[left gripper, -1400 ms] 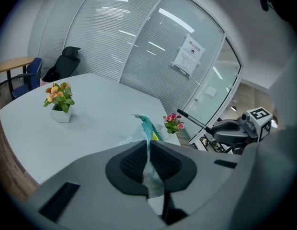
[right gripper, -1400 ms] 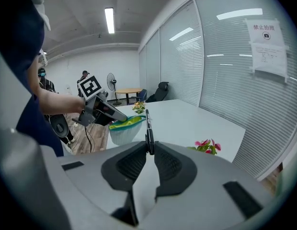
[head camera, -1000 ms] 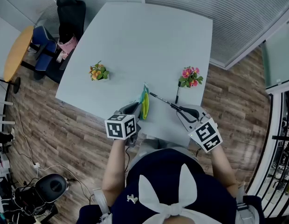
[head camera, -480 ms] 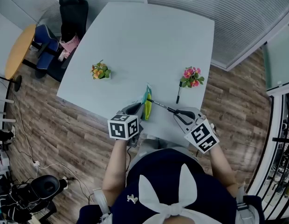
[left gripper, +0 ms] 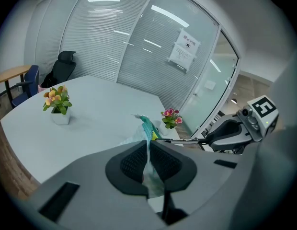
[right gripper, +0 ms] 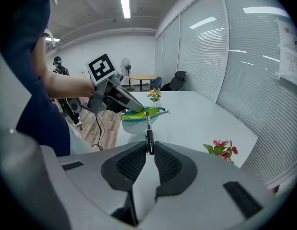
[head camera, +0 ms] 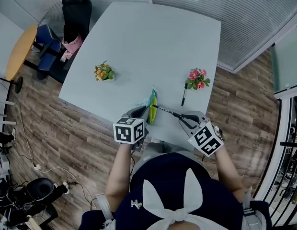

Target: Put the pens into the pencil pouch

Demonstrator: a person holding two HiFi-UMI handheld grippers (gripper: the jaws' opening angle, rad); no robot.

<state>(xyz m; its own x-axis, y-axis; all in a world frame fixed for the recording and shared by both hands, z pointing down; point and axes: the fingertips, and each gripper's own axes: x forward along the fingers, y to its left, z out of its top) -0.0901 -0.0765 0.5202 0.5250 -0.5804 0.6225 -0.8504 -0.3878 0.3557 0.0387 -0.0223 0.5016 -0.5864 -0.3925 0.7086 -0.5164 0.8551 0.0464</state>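
A: What did each tool hold, closest to the person?

B: The left gripper point(head camera: 138, 112) had its jaws pressed together on the near end of the pencil pouch point(head camera: 151, 107). The right gripper point(head camera: 183, 117), to the right of the pouch, pinched a black pen point(head camera: 166, 111) by its back end.

A: Which way did that pen point?

B: Its long axis ran from the right gripper leftward to the pouch, above the table point(head camera: 143, 42). Its tip was at the open mouth of the pouch. Whether the tip was already inside, I could not tell.

A: And the pouch itself?

B: It was at the near edge of the table. Its long axis pointed away from the person, and it had a teal rim and a yellow inside.

A: How many pens were there?

B: Two. The second pen point(head camera: 183, 96) lay flat on the table, right of the pouch and apart from it, also pointing away from the person.

A: What else did you count?

B: One pouch, two grippers and two flower pots. The pink flower pot point(head camera: 197, 78) stood right of the pouch, just beside the far end of the second pen. The orange flower pot point(head camera: 102, 73) stood left of the pouch and farther away.
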